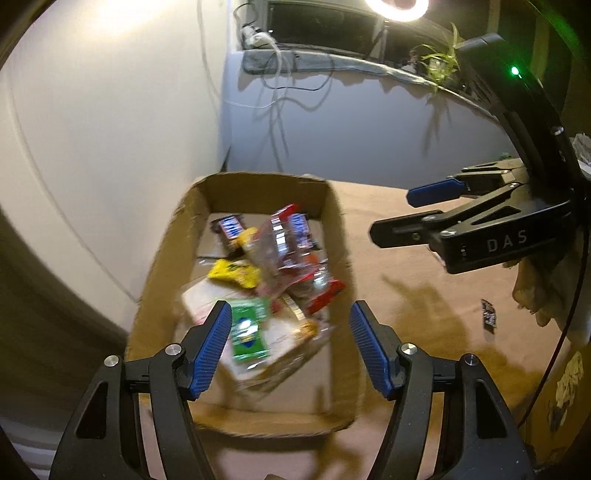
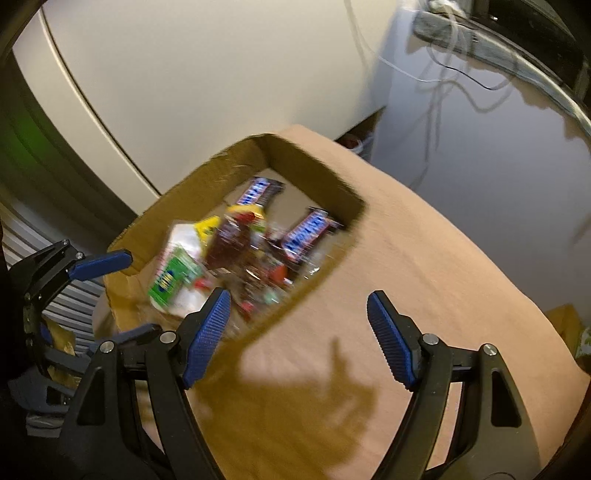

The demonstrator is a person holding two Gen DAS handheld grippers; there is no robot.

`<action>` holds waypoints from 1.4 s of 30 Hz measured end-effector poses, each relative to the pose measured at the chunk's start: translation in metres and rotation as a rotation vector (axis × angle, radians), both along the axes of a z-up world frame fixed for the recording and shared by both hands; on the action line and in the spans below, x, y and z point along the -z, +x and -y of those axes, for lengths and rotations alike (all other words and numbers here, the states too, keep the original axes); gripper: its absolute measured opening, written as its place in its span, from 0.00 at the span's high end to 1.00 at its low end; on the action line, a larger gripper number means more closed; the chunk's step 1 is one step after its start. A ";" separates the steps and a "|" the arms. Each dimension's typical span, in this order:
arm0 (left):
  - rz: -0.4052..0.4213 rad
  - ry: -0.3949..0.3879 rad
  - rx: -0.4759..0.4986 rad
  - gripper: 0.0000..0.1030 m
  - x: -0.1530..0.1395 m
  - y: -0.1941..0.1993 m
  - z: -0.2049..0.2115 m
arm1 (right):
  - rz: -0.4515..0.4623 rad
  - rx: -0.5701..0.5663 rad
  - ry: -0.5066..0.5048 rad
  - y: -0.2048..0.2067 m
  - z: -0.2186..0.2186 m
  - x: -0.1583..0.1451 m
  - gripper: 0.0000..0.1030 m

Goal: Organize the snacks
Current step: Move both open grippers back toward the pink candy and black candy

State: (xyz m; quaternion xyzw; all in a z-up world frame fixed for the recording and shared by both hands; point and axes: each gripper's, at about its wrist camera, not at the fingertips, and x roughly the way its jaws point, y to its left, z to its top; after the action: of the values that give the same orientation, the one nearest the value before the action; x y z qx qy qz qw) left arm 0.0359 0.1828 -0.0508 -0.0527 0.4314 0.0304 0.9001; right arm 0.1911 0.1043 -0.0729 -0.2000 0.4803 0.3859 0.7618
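An open cardboard box (image 1: pixel 338 236) sits on the tan table and holds several snacks: a green packet (image 1: pixel 248 330), a yellow packet (image 1: pixel 236 273), blue-labelled chocolate bars (image 1: pixel 229 229) and red wrappers (image 1: pixel 325 297). My left gripper (image 1: pixel 290 349) is open and empty above the box's near end. My right gripper (image 1: pixel 391 214) is open to the right of the box. In the right wrist view the right gripper (image 2: pixel 299 338) is open and empty over the box's (image 2: pixel 236 162) near right wall, and the left gripper (image 2: pixel 129 291) is at the left. The green packet (image 2: pixel 171 277) looks blurred.
A small dark wrapper (image 1: pixel 489 314) lies on the table (image 1: pixel 424 321) right of the box. A pale wall stands behind, with hanging cables (image 1: pixel 277 85), a plant (image 1: pixel 439 59) on a ledge and a ring light (image 1: pixel 395 9). The table edge (image 2: pixel 554 332) falls off at right.
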 end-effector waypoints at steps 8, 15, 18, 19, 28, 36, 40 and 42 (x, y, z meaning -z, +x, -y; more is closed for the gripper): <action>0.015 -0.016 0.115 0.36 0.001 0.024 0.056 | -0.006 0.138 0.032 0.011 0.098 -0.003 0.23; -0.012 -0.054 0.203 0.36 0.014 0.054 0.104 | -0.017 0.216 -0.012 0.002 0.169 0.011 0.23; -0.031 -0.081 0.227 0.37 0.022 0.069 0.121 | -0.035 0.227 -0.025 -0.005 0.189 0.019 0.23; -0.036 -0.086 0.231 0.38 0.024 0.073 0.125 | -0.044 0.232 -0.028 -0.008 0.195 0.021 0.23; -0.117 -0.158 0.255 0.57 0.048 0.111 0.142 | -0.223 0.274 0.006 -0.026 0.223 0.051 0.42; -0.184 -0.219 0.245 0.58 0.064 0.134 0.147 | -0.329 0.266 -0.010 -0.035 0.219 0.075 0.58; -0.214 -0.228 0.245 0.58 0.071 0.145 0.152 | -0.340 0.269 -0.008 -0.036 0.216 0.081 0.63; -0.220 -0.220 0.244 0.58 0.074 0.148 0.154 | -0.328 0.272 -0.019 -0.036 0.215 0.083 0.63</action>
State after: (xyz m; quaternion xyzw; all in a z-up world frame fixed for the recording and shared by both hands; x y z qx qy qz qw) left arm 0.1834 0.0286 -0.1245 -0.0947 0.5309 -0.1206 0.8334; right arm 0.1550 -0.1110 -0.1562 -0.0751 0.6241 0.3024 0.7165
